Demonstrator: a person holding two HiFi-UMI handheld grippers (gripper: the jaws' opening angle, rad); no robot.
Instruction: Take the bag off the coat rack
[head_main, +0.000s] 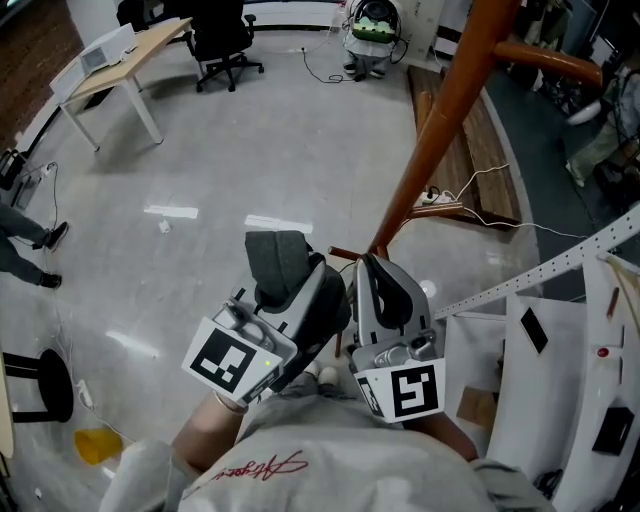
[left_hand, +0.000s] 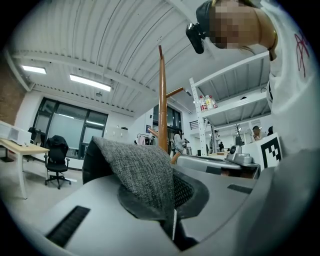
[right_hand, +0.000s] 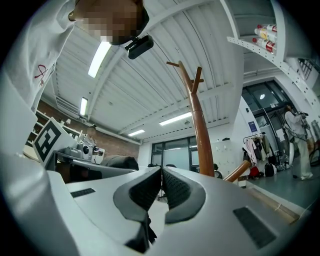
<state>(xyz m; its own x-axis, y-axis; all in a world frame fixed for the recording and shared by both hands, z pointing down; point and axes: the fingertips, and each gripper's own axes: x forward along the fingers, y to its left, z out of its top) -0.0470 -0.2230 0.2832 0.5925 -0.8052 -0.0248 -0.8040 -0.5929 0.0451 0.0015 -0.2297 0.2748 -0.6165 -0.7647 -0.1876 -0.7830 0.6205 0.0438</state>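
Observation:
The brown wooden coat rack (head_main: 450, 110) leans up through the right half of the head view; its pole and pegs also show in the left gripper view (left_hand: 162, 100) and the right gripper view (right_hand: 197, 120). No bag hangs on the parts I see. My left gripper (head_main: 295, 285) is held near the person's chest, shut on a piece of grey woven bag fabric (head_main: 275, 255) that sticks up from its jaws (left_hand: 137, 170). Right beside it, my right gripper (head_main: 378, 280) is shut with nothing between its pads (right_hand: 161, 180).
A wooden desk (head_main: 120, 55) and a black office chair (head_main: 222, 40) stand at the far left. A white metal shelf unit (head_main: 560, 350) is close on the right. A power strip with cables (head_main: 440, 200) lies by the rack's base. A black stool (head_main: 40, 385) is at lower left.

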